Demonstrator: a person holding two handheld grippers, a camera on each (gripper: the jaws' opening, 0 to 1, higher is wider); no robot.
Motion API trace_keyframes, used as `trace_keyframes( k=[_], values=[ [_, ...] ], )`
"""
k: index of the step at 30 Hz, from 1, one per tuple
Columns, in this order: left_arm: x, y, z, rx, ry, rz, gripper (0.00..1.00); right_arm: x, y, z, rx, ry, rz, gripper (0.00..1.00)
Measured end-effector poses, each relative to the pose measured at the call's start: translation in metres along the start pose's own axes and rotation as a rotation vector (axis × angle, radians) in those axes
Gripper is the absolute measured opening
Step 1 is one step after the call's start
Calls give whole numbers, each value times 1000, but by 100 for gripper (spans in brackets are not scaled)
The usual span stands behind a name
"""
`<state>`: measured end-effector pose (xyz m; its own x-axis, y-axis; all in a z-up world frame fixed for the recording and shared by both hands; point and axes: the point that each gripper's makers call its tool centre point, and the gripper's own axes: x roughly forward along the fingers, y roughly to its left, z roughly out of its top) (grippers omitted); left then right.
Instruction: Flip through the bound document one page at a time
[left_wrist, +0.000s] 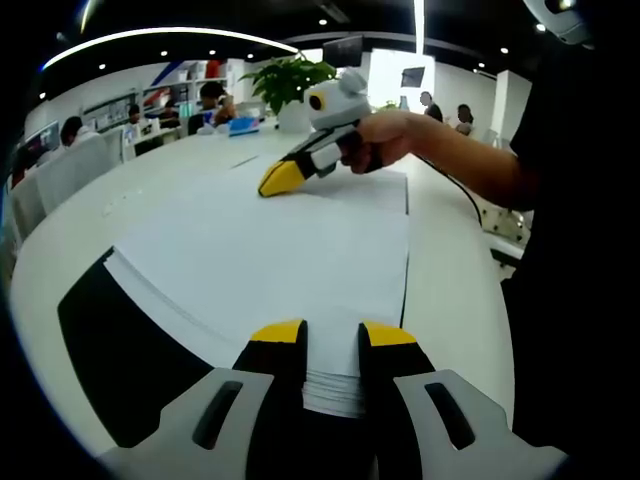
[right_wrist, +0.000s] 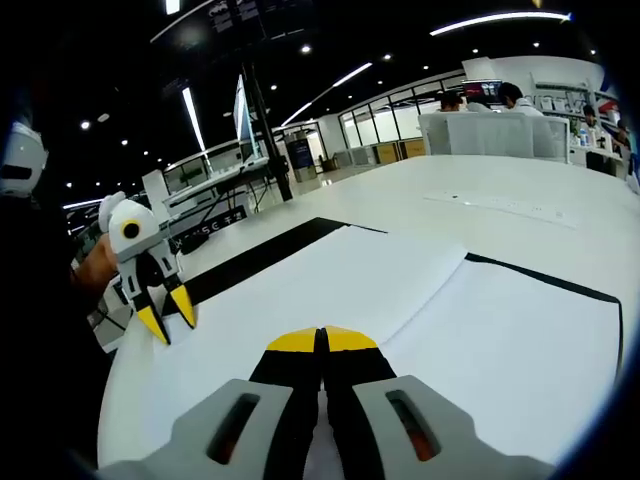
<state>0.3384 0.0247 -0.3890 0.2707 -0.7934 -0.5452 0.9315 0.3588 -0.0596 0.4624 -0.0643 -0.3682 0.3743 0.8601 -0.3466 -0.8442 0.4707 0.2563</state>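
Observation:
The bound document (left_wrist: 270, 255) lies open on the white table, with white pages over a black cover (left_wrist: 125, 350). My left gripper (left_wrist: 333, 334) is open, its yellow-tipped jaws standing either side of the page stack's near edge (left_wrist: 330, 385). It appears again as the left gripper (right_wrist: 167, 315) at the document's far left edge, held by a hand. My right gripper (right_wrist: 322, 340) is shut, its tips resting on the white page (right_wrist: 300, 290); I cannot tell whether a sheet is pinched. A hand holds the right gripper (left_wrist: 280, 180) at the document's far side.
The long white table (right_wrist: 480, 190) stretches on beyond the document. A potted plant (left_wrist: 285, 80) stands at its far end. People sit at desks in the background. The person's dark-clothed body (left_wrist: 570, 250) stands at the table's side.

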Motion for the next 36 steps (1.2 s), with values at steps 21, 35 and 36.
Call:
trace_keyframes(
  k=[21,35,36],
  values=[
    [1,0,0,5,8,-7,23,7,-14,6,4,10,-3,2],
    [1,0,0,7,8,-12,23,12,-21,8,12,14,-2,2],
    [1,0,0,7,7,-12,23,12,-21,8,13,13,-2,2]
  ],
)
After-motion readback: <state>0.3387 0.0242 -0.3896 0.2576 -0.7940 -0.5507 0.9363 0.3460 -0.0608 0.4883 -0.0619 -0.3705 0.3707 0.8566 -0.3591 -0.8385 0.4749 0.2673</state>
